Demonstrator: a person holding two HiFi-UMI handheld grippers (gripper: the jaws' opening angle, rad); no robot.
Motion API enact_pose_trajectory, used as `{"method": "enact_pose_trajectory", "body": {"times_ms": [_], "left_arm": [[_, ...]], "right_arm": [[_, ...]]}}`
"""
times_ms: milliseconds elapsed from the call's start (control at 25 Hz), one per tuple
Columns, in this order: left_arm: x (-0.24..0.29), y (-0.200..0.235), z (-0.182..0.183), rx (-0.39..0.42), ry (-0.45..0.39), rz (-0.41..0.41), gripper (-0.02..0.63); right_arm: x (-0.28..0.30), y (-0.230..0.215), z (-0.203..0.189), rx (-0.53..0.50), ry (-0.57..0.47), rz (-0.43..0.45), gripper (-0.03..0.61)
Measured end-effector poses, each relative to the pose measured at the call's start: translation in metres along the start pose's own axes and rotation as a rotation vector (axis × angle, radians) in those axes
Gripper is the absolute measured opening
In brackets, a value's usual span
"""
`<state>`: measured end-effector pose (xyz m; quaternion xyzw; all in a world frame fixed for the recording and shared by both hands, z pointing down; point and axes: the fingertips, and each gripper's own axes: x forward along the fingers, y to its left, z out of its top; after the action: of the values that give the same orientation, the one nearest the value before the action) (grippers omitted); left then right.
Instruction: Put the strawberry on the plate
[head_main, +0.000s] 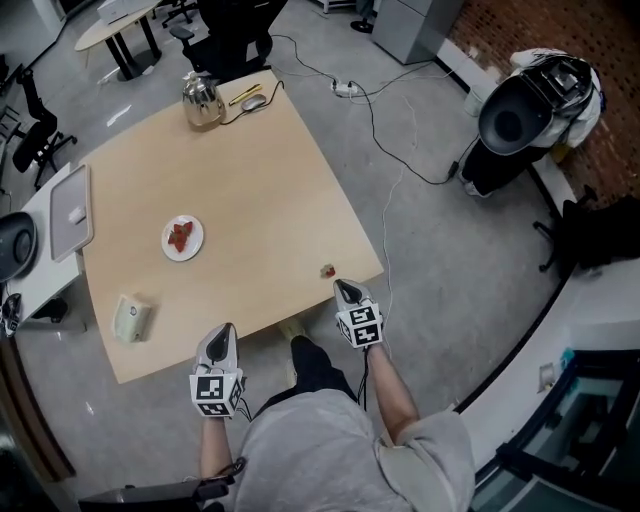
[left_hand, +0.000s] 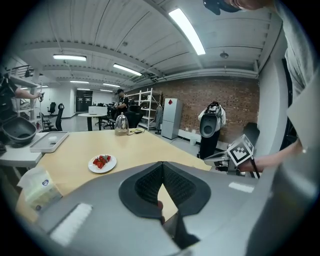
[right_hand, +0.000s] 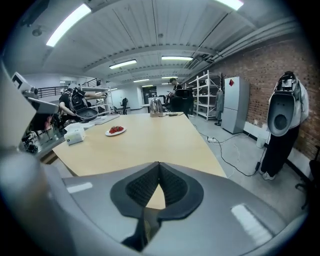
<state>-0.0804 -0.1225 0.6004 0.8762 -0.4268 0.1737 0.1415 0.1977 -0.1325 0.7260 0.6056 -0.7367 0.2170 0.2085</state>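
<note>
**Open up before the berry**

The loose strawberry (head_main: 327, 271) lies at the near edge of the table (head_main: 250, 170), just ahead of the right gripper (head_main: 345, 289), whose jaws are pressed together, empty. I'd spread them first, straddle the fruit, then pinch softly. The left gripper (head_main: 222, 338), likewise closed on nothing, hangs back. The plate (head_main: 190, 252) sits well leftward.

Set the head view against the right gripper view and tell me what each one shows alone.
Head view only: a loose strawberry near the edge of the table, and the left gripper. Right gripper view only: ceiling lights. Both: the table, the plate of strawberries, the kettle, and the right gripper, jaws shut.
</note>
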Motion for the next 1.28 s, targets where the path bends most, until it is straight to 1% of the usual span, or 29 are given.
{"method": "enact_pose_trajectory", "body": {"times_ms": [120,200,280,720,840,1080,1280], "left_arm": [[0.004,0.006,0.0,-0.005,0.016,0.014,0.02],[0.007,0.01,0.0,-0.011,0.024,0.022,0.02],[0.009,0.014,-0.003,-0.017,0.035,0.03,0.02],[0.015,0.018,-0.012,-0.054,0.082,0.056,0.02],[0.017,0.017,-0.014,-0.058,0.088,0.06,0.02],[0.022,0.015,-0.014,-0.062,0.101,0.065,0.02],[0.025,0.018,-0.012,-0.067,0.103,0.073,0.02]], "right_arm": [[0.016,-0.003,-0.008,-0.012,0.036,0.013,0.008],[0.026,-0.005,-0.013,-0.023,0.059,0.015,0.029],[0.033,-0.007,-0.016,-0.029,0.075,0.012,0.035],[0.057,-0.02,-0.029,-0.051,0.137,0.018,0.167],[0.061,-0.021,-0.033,-0.049,0.149,0.028,0.184],[0.071,-0.023,-0.041,-0.062,0.181,0.051,0.187],[0.074,-0.024,-0.041,-0.066,0.191,0.053,0.147]]}}
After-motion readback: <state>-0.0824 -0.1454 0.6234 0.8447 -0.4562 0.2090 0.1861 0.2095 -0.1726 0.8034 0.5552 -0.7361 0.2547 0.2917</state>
